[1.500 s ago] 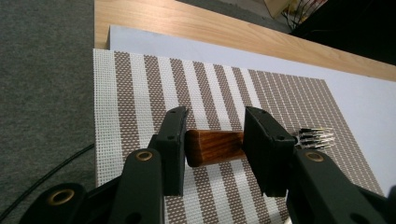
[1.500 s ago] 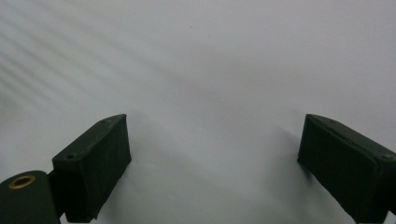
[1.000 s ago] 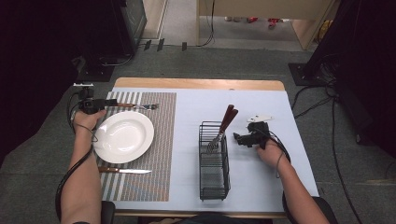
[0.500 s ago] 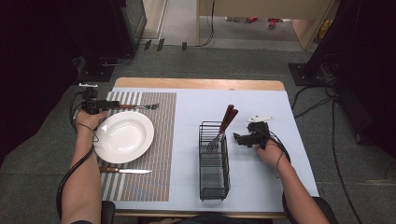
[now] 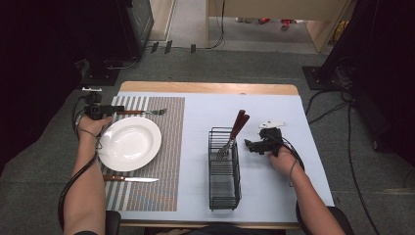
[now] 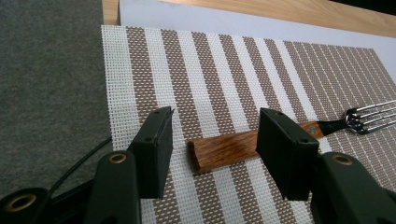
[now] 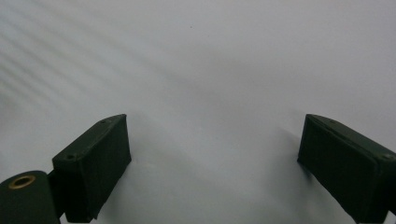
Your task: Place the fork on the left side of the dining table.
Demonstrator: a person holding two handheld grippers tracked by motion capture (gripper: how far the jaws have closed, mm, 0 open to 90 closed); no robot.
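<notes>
Straddling the fork (image 6: 261,142) handle at the mat's (image 6: 224,74) upper left, the left gripper (image 6: 212,151) stood open, holding nothing; the right gripper (image 7: 212,163) waited wide open, empty, beside the basket (image 5: 224,171).

Left edge of the table (image 5: 205,88): the left gripper (image 6: 212,142) stood with jaws parted, the wooden handle of a fork (image 5: 142,112) lying in the gap between them.
Near-left area: a white plate (image 5: 129,143) took up the middle of the striped placemat (image 5: 169,188); a knife (image 5: 129,179) lay just beside it toward the near edge.
Middle: a black wire basket (image 5: 225,188) stood upright, utensil handles (image 5: 240,122) rising out of its far end.
Right of the basket: the right gripper (image 5: 252,146) sat near it, jaws wide apart over bare cloth.
Far edge: the cloth lay bare between placemat and right edge.
</notes>
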